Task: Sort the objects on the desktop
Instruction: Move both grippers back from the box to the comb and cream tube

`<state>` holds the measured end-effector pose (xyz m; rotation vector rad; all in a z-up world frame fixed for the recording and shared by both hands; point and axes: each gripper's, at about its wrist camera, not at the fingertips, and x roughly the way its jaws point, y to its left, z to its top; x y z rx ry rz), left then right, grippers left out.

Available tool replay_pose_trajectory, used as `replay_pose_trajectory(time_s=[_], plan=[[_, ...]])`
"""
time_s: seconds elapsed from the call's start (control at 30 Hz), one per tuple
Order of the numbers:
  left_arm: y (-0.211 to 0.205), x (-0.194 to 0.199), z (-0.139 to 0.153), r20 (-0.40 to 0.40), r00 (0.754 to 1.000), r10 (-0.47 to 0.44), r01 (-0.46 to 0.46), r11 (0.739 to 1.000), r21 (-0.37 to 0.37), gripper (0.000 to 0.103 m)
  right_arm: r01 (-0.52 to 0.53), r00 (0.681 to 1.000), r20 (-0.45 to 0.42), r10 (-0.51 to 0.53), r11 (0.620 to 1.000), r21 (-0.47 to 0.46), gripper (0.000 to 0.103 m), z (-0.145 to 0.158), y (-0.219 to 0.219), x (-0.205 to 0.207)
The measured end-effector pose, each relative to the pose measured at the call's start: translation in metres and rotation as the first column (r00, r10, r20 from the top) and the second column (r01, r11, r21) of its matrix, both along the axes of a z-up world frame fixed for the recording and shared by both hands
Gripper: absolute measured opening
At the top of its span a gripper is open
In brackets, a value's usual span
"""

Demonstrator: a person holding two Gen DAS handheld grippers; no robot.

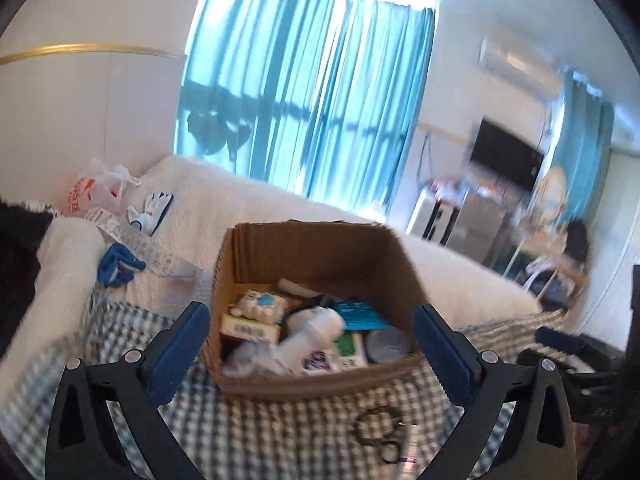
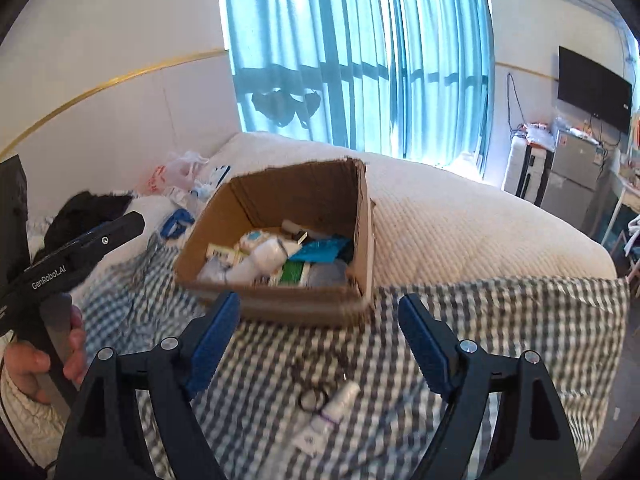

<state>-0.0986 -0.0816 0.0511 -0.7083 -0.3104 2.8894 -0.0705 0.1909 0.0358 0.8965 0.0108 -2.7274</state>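
Bed with white quilt, checkered blanket over the near part. Far left: plastic bag, glove, blue item on the quilt. Teal curtains behind, TV on the right wall. Cardboard box sits mid-bed on the blanket edge, holding white bottle, teal packet, small cartons. Near side of box, on the blanket: scissors touching a small white tube. Left tongs spread wide, empty, framing the box. Right tongs spread wide, empty, above scissors and tube, touching nothing
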Motion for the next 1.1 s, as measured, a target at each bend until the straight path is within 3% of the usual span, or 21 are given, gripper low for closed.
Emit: replay_pose_trajectory(time_s=[0.07,0.17,0.27,0.33,0.5,0.73,0.9,1.03,1.1], plan=[[0.003,0.013,-0.014,0.024,1.000,-0.002,0.001,1.000,0.027,0.103,0.008,1.000,0.012,-0.009,0.999,0.054,0.082,-0.014,-0.001,0.013],[0.011,0.016,-0.051,0.123,0.992,-0.014,0.006,0.998,0.067,0.103,0.054,0.997,0.045,-0.059,0.994,0.099,0.082,-0.042,0.004,0.019],[0.027,0.012,-0.101,0.264,0.963,-0.048,0.026,0.996,0.085,0.103,0.094,0.987,0.127,-0.097,0.995,0.033,0.082,-0.073,0.021,0.015],[0.041,0.014,-0.129,0.318,0.945,-0.078,0.053,0.995,0.087,0.103,0.104,0.981,0.162,-0.103,0.995,0.003,0.082,-0.089,0.027,0.016],[0.074,0.026,-0.186,0.439,0.889,-0.131,0.140,0.990,0.011,0.103,0.127,0.972,0.203,-0.122,0.992,-0.008,0.082,-0.120,0.037,0.021],[0.099,0.035,-0.214,0.473,0.873,-0.119,0.193,0.975,-0.111,0.103,0.151,0.949,0.297,-0.110,0.981,-0.119,0.082,-0.143,0.057,0.009],[0.123,0.042,-0.211,0.433,0.887,-0.163,0.255,0.953,-0.162,0.103,0.141,0.949,0.293,-0.118,0.988,-0.061,0.082,-0.144,0.046,0.008],[0.137,0.045,-0.220,0.460,0.869,-0.182,0.296,0.936,-0.188,0.103,0.166,0.938,0.313,-0.150,0.986,-0.023,0.082,-0.147,0.046,0.006],[0.140,0.044,-0.229,0.488,0.849,-0.204,0.319,0.934,-0.164,0.102,0.169,0.936,0.317,-0.157,0.985,-0.013,0.082,-0.148,0.046,0.006]])
